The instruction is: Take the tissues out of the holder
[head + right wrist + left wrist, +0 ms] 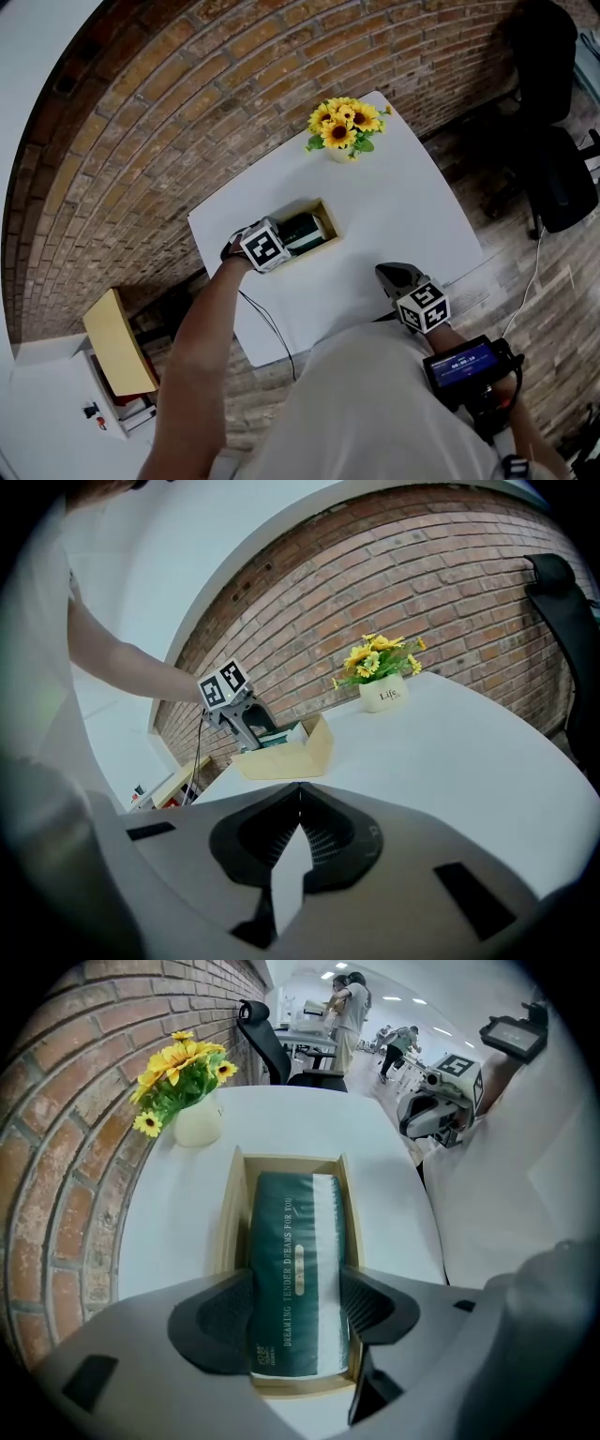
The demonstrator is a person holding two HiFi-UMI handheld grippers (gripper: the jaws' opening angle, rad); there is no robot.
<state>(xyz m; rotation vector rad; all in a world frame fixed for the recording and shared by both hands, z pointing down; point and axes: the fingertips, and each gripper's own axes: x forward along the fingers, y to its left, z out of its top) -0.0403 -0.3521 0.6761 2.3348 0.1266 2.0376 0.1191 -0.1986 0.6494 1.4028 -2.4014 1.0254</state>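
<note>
**Left gripper at the tissue holder, right gripper idle.** The tissue pack (295, 1269), in dark green film with a white strip along one side, lies flat and lengthwise inside the wooden holder (234, 1213). It fills the holder almost wall to wall. The holder stands on the white table (394, 206), with a pot of yellow flowers (344, 122) well beyond it.

I judge the pack to be light and soft. It should give under pressure, and its film looks slick, so a firm squeeze across the narrow width suits it better than a pinch at a corner. The fit in the holder looks snug (the holder itself looks light, and I suspect it may lift with the pack).

The left gripper (295, 1309) reaches down over the near end of the holder, at the end of an outstretched bare forearm (202, 328). Its jaws stand wide, and the ribbed pads (225, 1312) lie against the pack's two long sides, which I read as a grip across the width. The pack has not yet risen clear of the holder walls.

The right gripper (300, 803) sits low by the table's near edge, well apart from the holder and pointing towards it. Its jaws are together with nothing between them.
</note>
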